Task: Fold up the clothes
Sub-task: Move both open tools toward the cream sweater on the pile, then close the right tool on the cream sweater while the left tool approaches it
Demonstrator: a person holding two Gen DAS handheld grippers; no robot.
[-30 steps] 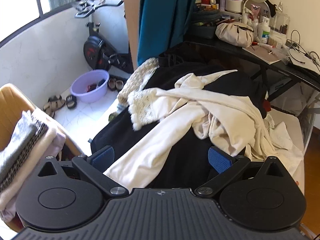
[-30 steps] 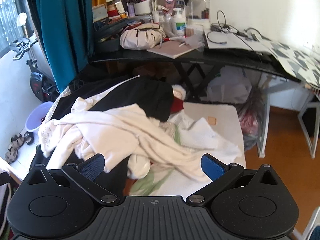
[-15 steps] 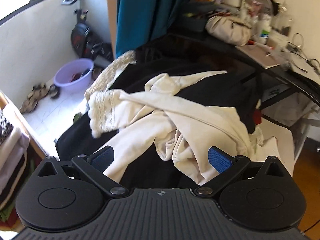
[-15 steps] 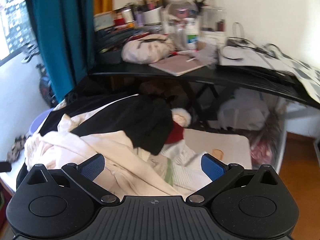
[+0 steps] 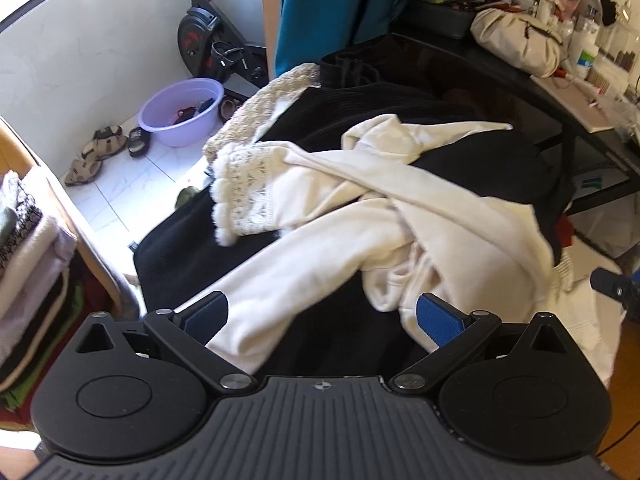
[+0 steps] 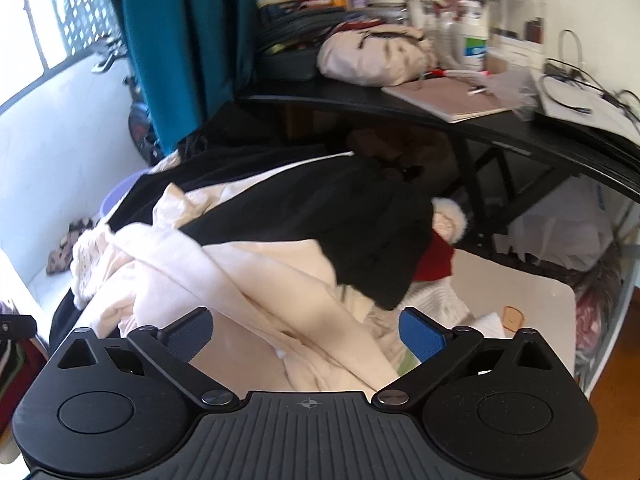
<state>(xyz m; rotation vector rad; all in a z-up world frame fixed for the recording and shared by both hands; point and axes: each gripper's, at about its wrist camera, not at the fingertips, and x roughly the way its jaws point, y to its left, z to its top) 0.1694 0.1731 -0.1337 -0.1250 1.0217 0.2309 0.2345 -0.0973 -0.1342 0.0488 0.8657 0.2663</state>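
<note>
Cluttered desk [image 6: 400,108] ahead; cream garment [image 5: 360,240] right under your wide-open left gripper [image 5: 322,316] and right gripper [image 6: 306,330]. Purple basin [image 5: 180,110] only left view.

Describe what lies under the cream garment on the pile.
Under the cream garment lies a spread of black clothing; in the right wrist view a black piece also overlaps its far edge, and white fabric shows beside it. Anything deeper under the cream garment is covered.
</note>
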